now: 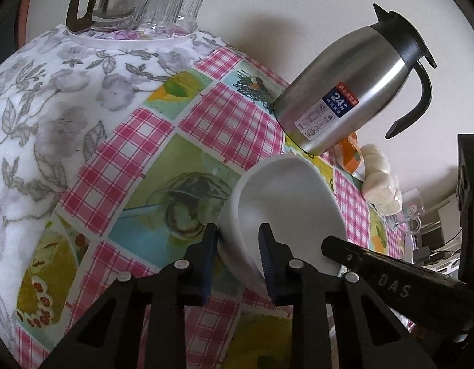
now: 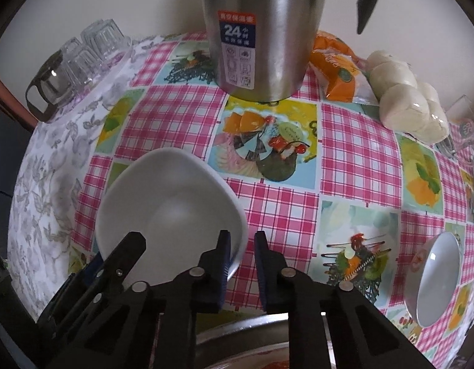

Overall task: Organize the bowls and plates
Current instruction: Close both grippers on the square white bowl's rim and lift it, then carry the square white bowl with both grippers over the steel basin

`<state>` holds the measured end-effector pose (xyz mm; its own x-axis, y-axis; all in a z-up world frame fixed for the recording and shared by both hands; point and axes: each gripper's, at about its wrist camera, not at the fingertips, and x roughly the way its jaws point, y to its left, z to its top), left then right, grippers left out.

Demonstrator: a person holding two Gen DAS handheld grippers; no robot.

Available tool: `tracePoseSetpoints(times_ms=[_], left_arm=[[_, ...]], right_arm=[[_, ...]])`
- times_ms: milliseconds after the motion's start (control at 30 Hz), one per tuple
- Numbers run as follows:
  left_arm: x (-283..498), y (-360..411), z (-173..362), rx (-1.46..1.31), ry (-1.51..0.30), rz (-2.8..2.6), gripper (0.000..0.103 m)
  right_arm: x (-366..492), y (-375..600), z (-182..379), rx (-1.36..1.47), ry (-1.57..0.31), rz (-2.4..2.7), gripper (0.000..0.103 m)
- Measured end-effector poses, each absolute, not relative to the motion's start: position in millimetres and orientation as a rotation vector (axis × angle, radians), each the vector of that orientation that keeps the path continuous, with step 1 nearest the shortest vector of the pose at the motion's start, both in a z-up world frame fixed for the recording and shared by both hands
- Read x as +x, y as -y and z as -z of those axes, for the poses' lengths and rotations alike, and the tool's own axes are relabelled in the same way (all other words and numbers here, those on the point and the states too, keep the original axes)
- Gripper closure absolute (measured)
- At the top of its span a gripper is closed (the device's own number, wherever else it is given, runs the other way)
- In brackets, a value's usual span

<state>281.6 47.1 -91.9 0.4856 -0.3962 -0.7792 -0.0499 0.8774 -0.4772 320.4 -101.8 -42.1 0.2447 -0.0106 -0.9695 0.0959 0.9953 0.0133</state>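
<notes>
Nearest in the right wrist view, the rim of a metal basin [image 2: 246, 329] shows under the right claw [image 2: 241, 246], whose blue pads are clamped on the near right rim of the white square bowl [image 2: 172, 203]. The left claw [image 1: 238, 240] grips the same bowl's near left rim, one pad inside and one outside the wall. The bowl sits on the pink checked tabletop [image 2: 283, 215], left of the middle. Well to the right lies a second white bowl [image 2: 436, 276] with a reddish pattern on its outside. Farther back stands a steel flask [image 2: 261, 30] with a black handle; right of it are an orange packet [image 2: 335, 67] and a bag of pale buns [image 2: 405, 92]. At the far left, upturned glasses [image 1: 172, 3] and a glass teapot [image 1: 111, 0] share a tray.
</notes>
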Motion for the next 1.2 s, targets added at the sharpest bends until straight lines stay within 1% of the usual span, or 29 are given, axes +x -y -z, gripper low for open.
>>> tracePoseSetpoints(times_ms=[100,233,633,1200], left_arm=[[284,-45,94,-0.461,-1.056,0.214,0.074],[284,-43,94,-0.428,-1.058,0.217,0.074],[276,-58,89,-0.430,-1.043,0.223,0.077],[223,-61,6,-0.319,-0.919,0.205,0.077]], right_arm=[[324,97,49,0.061,-1.345,0.069,0.088],[326,96,55,0.053,-1.367,0.074,0.088],[319,77,37,0.025,-1.323,0.024,0.088],[259,74,-35,0.085,-1.188,-0.040,0.087]])
